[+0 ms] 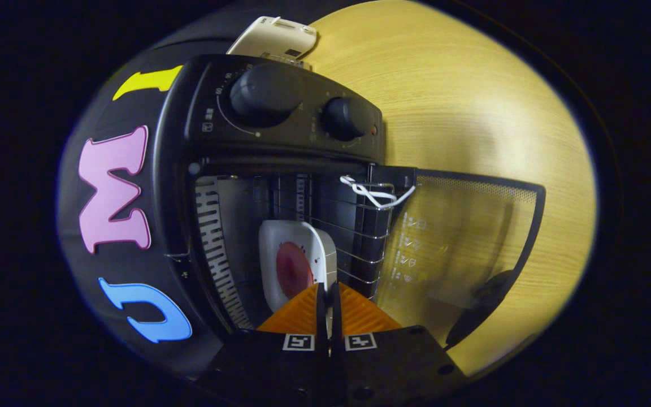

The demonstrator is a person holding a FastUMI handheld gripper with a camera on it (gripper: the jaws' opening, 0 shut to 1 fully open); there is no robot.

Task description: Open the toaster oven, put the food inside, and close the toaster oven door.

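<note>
The view is rolled on its side, so the black toaster oven point(280, 169) appears tipped, with its control panel and two round black knobs point(266, 93) above the cavity. The oven's dark glass door point(467, 249) is swung fully open and lies out over the pale wood-grain surface point(472, 113), its black handle point(484, 305) at the far edge. A thin white cord point(376, 195) is looped on the corner of the silver wire rack point(354, 237), close to the door hinge.

Inside the cavity, against the wire rack, sits a white rounded-square plate point(272, 249) carrying a flat, dark red round piece of food point(293, 270). The ribbed metal side wall of the cavity runs beside the plate.

The gripper point(328, 294), with orange ribbed fingers point(297, 314) on a black body marked by two square tags, reaches into the oven's mouth. The jaws stand almost fully together, with only a narrow slit between the pads, and the near rim of the white plate runs into that slit; the plate's edge appears pinched between both fingers.

Behind the oven, a cream-white flat plastic device point(274, 37) rests on the surface beside the booth's black cloth wall point(111, 237).
</note>
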